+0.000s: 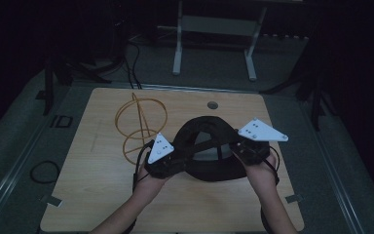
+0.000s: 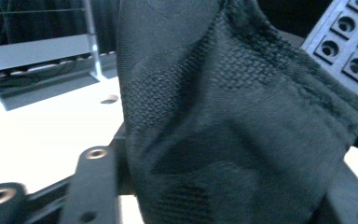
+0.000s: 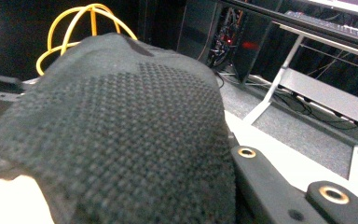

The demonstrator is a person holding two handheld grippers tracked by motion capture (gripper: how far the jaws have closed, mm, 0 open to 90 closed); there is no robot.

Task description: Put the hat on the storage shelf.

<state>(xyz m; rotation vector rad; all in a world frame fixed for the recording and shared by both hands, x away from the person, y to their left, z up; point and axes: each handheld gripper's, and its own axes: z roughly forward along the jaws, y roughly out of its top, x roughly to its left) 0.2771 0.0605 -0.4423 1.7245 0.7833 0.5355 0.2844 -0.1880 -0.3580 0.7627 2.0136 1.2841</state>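
- The left tongs (image 1: 168,163) and right tongs (image 1: 243,152) each pinch an edge of the black knit hat (image 1: 205,146), stretched open above the tabletop (image 1: 97,185) — likely for the yellow wire stand (image 1: 140,122) nearby.

On the table (image 1: 97,204) there are one black knitted cap (image 1: 205,127), one yellow wire stand (image 1: 139,122) toward the far left corner, and two grippers, left gripper (image 1: 163,163) and right gripper (image 1: 250,152).
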